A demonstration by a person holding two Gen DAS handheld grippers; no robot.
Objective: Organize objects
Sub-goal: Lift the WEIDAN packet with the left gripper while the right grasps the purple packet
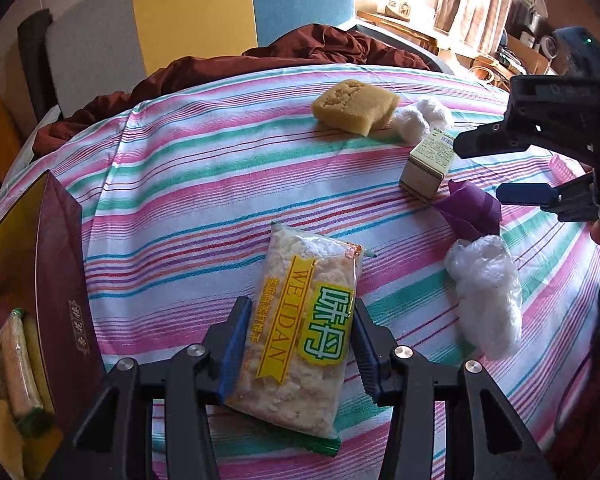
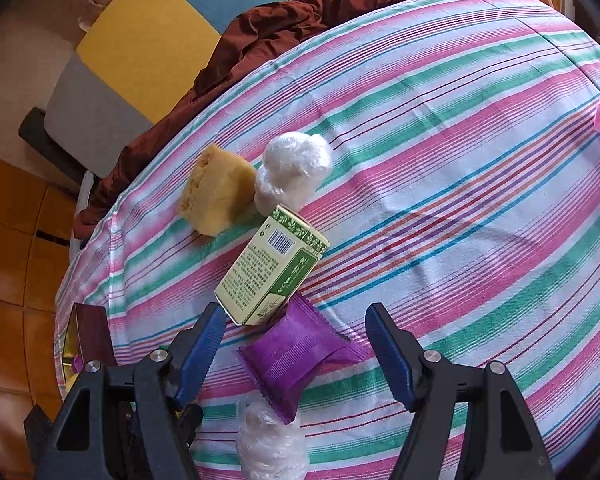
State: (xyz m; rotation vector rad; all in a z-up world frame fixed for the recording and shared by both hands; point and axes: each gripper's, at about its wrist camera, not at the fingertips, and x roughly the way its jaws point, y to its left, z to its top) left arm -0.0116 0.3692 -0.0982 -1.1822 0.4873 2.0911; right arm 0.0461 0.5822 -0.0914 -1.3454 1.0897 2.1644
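1. Striped cloth (image 1: 204,168) covers the table; loose items lie on it.
2. Left gripper (image 1: 296,344): blue pads clamp the cracker packet (image 1: 300,320) by its sides, beside the maroon box (image 1: 60,272).
3. Right gripper (image 2: 296,356): jaws wide, nothing held, over the purple sachet (image 2: 296,356).
4. Green carton (image 2: 272,268) leans against the sachet; sponge (image 2: 216,192) and white plastic wad (image 2: 292,172) lie behind it.

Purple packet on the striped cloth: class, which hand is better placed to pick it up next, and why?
Right. The right gripper hangs open just above the purple packet, its jaws standing either side of it. The left gripper is already clamped on the Weidan cracker pack, so it is occupied.
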